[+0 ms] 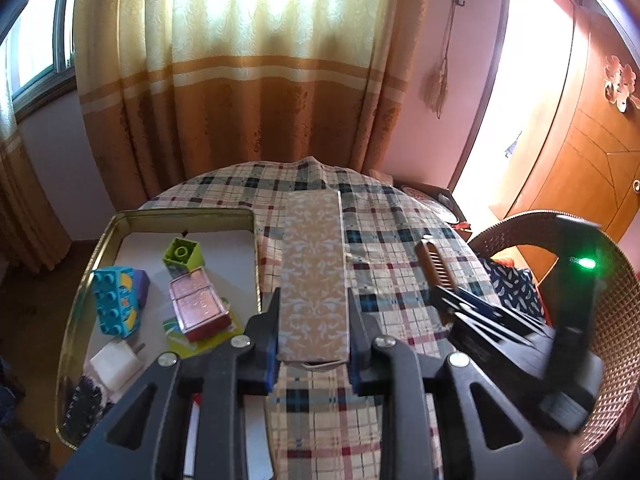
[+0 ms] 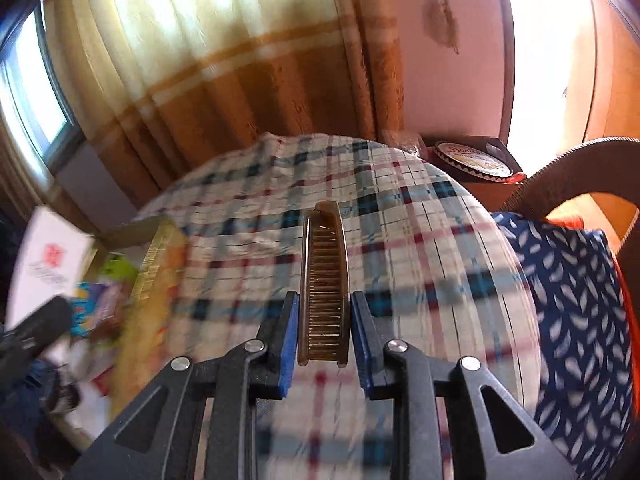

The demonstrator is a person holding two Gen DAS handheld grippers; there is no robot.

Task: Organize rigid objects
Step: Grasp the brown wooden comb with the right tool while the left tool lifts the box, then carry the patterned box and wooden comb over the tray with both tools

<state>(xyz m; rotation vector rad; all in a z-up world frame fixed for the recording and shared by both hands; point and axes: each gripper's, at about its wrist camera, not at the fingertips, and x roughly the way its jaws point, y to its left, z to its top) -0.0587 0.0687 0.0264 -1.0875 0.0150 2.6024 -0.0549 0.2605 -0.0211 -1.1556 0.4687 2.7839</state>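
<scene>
The left hand-held gripper (image 1: 313,326) is clamped on a long flat box (image 1: 314,276) with a tan and white floral pattern. Its blue-padded fingers (image 1: 273,336) press the box's 2 long sides near the close end, and the box stretches away from the camera above the plaid tabletop (image 1: 400,248).

To the left of that box, a shallow gold-rimmed tin tray (image 1: 80,280) sits at the tabletop's edge. Inside it are a green building block (image 1: 185,256), a blue studded block (image 1: 114,300) with a purple piece just behind it, a pink-topped red case (image 1: 199,306) lying on a yellow-green card, a white charger plug (image 1: 116,364) and a dark bristled brush (image 1: 82,404) at the near corner.

The right hand-held gripper (image 2: 323,332) is closed on a brown comb (image 2: 324,284), held lengthwise between its blue pads (image 2: 291,328), teeth facing the camera. The comb points away over the plaid cloth (image 2: 420,240). In the left wrist view the same gripper (image 1: 452,296) comes in from the right, blurred, with the comb (image 1: 434,266) sticking out ahead of it and a green light (image 1: 587,263) glowing on its body.

The right wrist view is smeared by motion, so the tray (image 2: 156,264) and its contents on the left show only as coloured streaks. A wicker chair (image 1: 612,320) with a blue leaf-patterned cushion (image 2: 576,320) stands beside the tabletop on the right, and a round decorated tin (image 2: 474,158) rests on a dark stand behind it. Gold curtains (image 1: 240,80) hang at the back.
</scene>
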